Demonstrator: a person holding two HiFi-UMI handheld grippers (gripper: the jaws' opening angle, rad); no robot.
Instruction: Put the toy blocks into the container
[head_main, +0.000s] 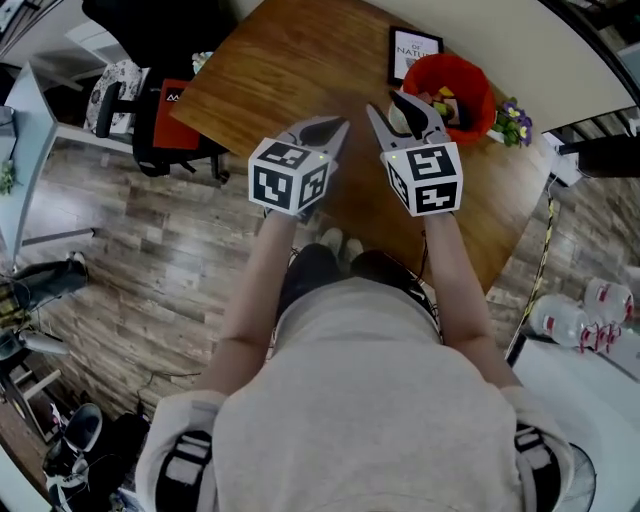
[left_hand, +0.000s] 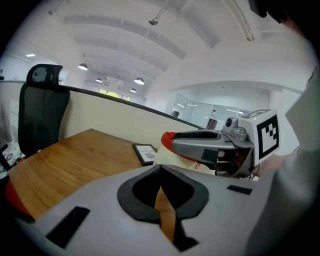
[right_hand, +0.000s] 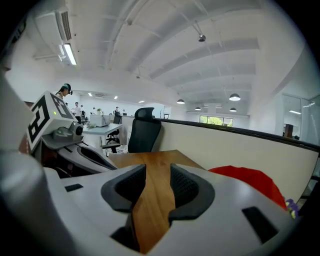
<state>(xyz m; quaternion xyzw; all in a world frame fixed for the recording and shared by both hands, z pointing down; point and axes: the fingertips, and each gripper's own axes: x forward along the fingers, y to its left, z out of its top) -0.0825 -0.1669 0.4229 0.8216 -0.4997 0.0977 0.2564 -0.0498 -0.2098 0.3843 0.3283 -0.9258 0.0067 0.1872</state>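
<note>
We stand over a wide wooden bench, its rounded edge running toward the far wall. Both grippers hover above its near middle, apart from everything on it.

The red container sits at the far right of the bench, just beyond the right gripper. That gripper's jaws are spread, and between them we see only bare wood; it carries nothing. The left gripper hovers just beside it with its jaws pressed together at the tips, leaving only a sliver of wood showing behind the pads, and it also holds nothing.

A small framed picture lies beside the container on its left. A little bunch of purple and yellow flowers sits against its right side.

The toy blocks are the smallest things we can make out, a few coloured pieces lying inside the container. We see none loose on the bench, so we judge the job done or close to it, though part of the bench is hidden under our grippers.

We expect any remaining block to be light, stiff and fairly smooth, and not fragile. We would take it across two flat opposite faces near the middle, with a modest squeeze so it does not twist or slip out of the pads.
</note>
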